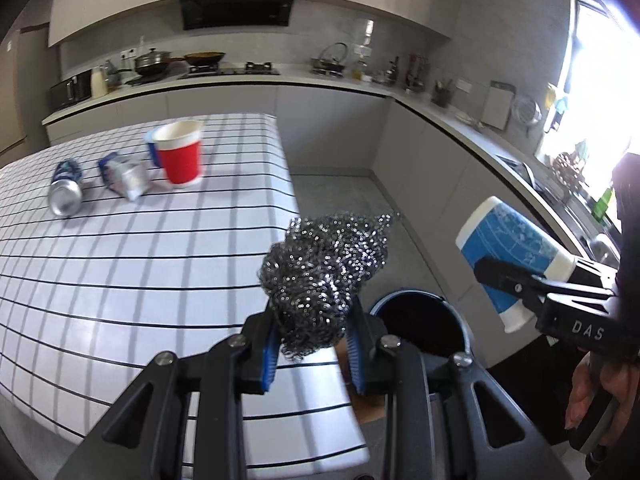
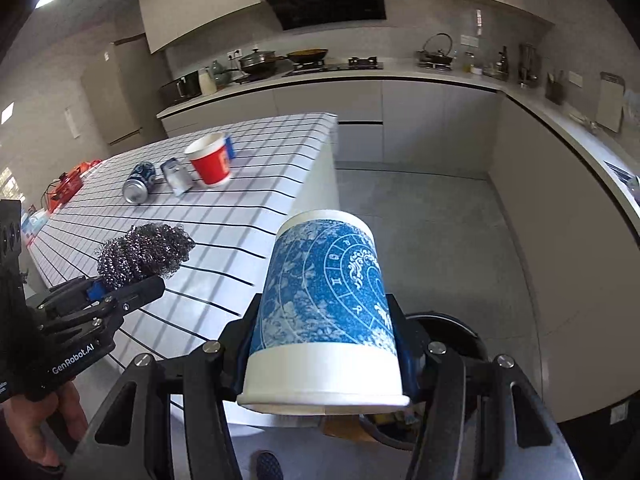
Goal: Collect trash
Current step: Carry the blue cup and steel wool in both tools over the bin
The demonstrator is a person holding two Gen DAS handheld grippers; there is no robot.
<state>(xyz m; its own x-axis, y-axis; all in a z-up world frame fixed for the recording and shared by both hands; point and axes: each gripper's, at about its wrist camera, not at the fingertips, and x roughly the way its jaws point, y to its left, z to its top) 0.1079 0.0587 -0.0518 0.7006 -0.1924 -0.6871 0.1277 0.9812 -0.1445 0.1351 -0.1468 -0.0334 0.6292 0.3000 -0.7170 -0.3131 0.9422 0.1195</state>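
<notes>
Steel wool point(image 1: 326, 276) sat clamped in the left hand-held gripper point(image 1: 314, 354) and a blue paper cup point(image 2: 326, 304) in the right hand-held gripper point(image 2: 326, 364), both just above the bin point(image 1: 424, 320), while a can point(image 1: 66, 190), wrapper point(image 1: 126, 176) and red cup point(image 1: 180, 156) remained on the worktop point(image 1: 120, 280) beyond it.

The scouring pad point(image 1: 324, 276) was coiled, glinting steel wire, rough and springy. The blue-printed cup point(image 2: 324, 312) looked like matt paper, the crushed can point(image 1: 66, 196) shiny bare metal. A smooth checked cloth covered the table point(image 1: 120, 272).
</notes>
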